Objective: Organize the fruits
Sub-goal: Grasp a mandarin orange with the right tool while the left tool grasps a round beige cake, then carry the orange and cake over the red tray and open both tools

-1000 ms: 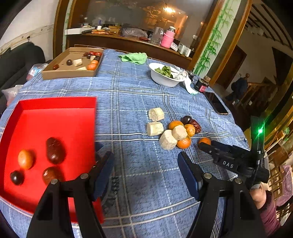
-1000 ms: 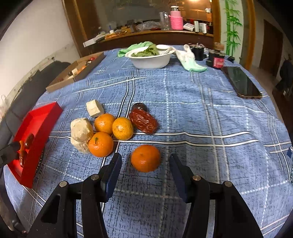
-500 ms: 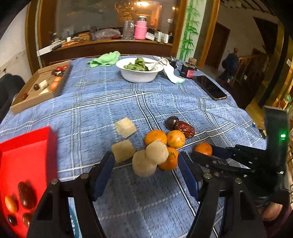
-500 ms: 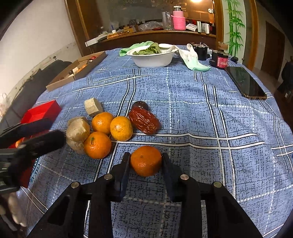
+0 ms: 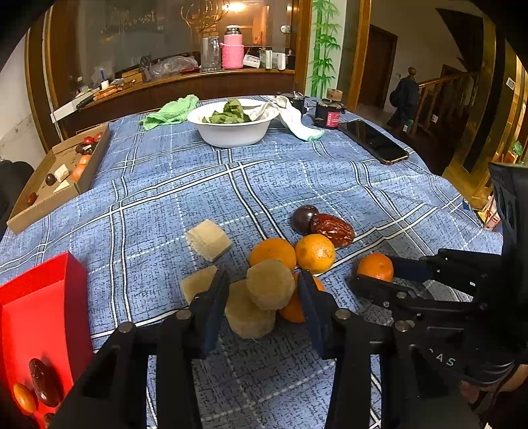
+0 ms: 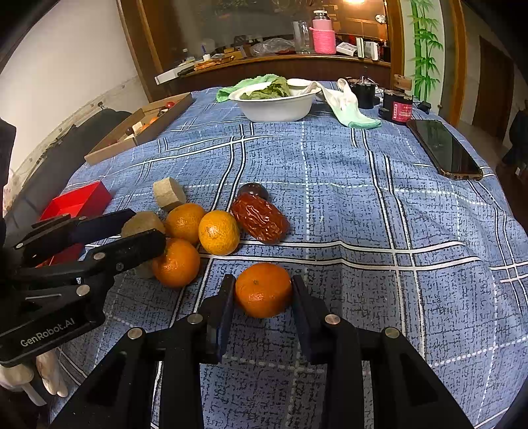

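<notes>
Right tool [image 6: 263, 297]: clamped on round orange mandarin [image 6: 263, 289]. Left tool [image 5: 264, 297]: closing around, not pressing, tan cut cylinder chunk [image 5: 270, 287]; stacked chunk may topple.

Indoor artificial light, warm in tone, moderate on the table and dim in the room behind. Source: ceiling lamp [image 5: 236, 6] glowing at top centre in the left wrist view, seen again at the upper edge of the right wrist view. Glare: pale sheen on the glass partition [image 5: 138, 39]; reflection on the phone screen [image 6: 444, 145]. Shadows: soft and short under the mandarin [image 6: 263, 290] and along folds of the blue checked tablecloth [image 6: 346, 198]. Focus: sharp at mid-table, softer on the far counter. Distortion: strong fisheye bowing of the table edge and door frames; black vignette in all corners. No motion blur.
</notes>
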